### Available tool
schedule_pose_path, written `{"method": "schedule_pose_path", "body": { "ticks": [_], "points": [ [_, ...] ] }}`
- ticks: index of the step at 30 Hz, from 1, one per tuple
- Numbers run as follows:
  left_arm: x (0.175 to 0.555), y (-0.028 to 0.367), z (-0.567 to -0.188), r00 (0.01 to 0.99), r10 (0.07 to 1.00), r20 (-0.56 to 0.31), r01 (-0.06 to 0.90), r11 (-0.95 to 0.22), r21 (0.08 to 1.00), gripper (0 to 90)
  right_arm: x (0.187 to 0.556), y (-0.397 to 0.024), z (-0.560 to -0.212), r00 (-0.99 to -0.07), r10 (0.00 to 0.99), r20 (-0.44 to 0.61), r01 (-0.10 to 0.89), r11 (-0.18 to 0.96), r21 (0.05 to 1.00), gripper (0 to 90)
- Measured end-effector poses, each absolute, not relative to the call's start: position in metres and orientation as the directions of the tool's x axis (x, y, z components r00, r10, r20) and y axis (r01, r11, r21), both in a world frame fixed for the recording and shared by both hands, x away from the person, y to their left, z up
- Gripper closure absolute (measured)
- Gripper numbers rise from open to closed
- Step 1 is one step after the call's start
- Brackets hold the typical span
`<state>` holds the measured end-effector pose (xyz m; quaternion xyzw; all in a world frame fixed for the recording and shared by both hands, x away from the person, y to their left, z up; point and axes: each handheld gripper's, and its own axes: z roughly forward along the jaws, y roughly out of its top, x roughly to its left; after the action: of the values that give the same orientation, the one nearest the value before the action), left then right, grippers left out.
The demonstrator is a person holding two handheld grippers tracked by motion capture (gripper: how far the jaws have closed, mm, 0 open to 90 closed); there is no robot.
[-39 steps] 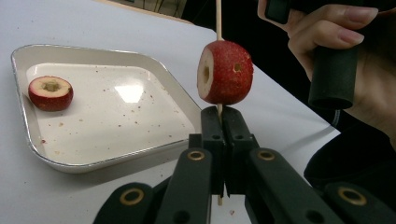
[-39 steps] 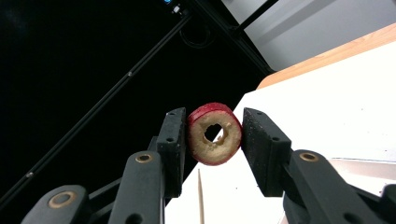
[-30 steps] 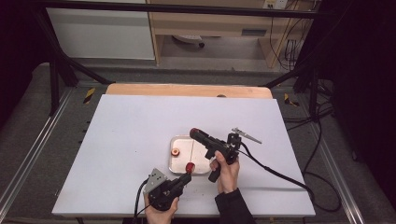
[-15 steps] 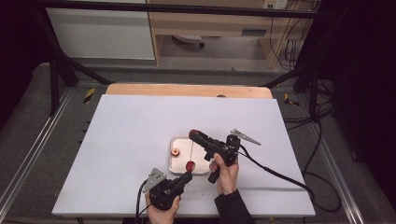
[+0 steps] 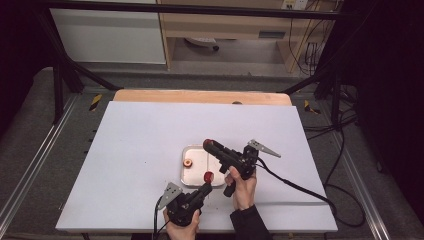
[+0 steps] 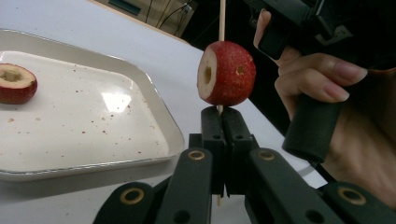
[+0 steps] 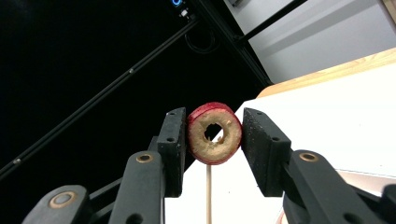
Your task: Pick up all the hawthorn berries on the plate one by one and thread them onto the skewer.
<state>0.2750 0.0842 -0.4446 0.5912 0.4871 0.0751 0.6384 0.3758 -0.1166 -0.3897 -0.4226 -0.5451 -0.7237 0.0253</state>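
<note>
My left gripper (image 6: 223, 119) is shut on a thin wooden skewer (image 6: 222, 18) that stands upright, with a red cored fruit piece (image 6: 226, 73) threaded just above the jaws. In the high view this gripper (image 5: 205, 188) sits at the tray's near edge, the fruit piece (image 5: 208, 176) above it. My right gripper (image 7: 213, 134) is shut on a red ring-shaped fruit slice (image 7: 215, 133), its hole facing the camera. The skewer (image 7: 208, 196) rises from below to the slice; whether its tip is in the hole I cannot tell. In the high view the right gripper (image 5: 209, 145) hovers over the tray.
A white speckled tray (image 5: 197, 181) lies in the middle of the white table (image 5: 130, 150), with one more cut fruit piece (image 5: 188, 162) in it, also seen in the left gripper view (image 6: 16, 83). A wooden strip (image 5: 200, 96) runs along the table's far edge.
The left gripper with its skewered fruit has edged slightly to the right. The right gripper and its slice have kept still.
</note>
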Motion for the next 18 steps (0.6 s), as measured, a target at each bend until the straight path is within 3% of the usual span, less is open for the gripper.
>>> {"method": "schedule_pose_path", "body": {
  "ticks": [6, 9, 18],
  "points": [
    [0.278, 0.095, -0.431, 0.497, 0.666, -0.556, 0.438, 0.361, 0.823, 89.0, 0.372, -0.111, -0.398, -0.643, 0.424, 0.637, 0.517, -0.374, 0.77, 62.1],
    [0.284, 0.1, -0.429, 0.49, 0.679, -0.547, 0.444, 0.346, 0.827, 89.0, 0.368, -0.105, -0.407, -0.643, 0.398, 0.654, 0.538, -0.373, 0.756, 62.0],
    [0.288, 0.103, -0.431, 0.505, 0.702, -0.502, 0.446, 0.286, 0.848, 88.8, 0.363, -0.104, -0.409, -0.634, 0.443, 0.634, 0.547, -0.323, 0.773, 61.3]
  ]
}}
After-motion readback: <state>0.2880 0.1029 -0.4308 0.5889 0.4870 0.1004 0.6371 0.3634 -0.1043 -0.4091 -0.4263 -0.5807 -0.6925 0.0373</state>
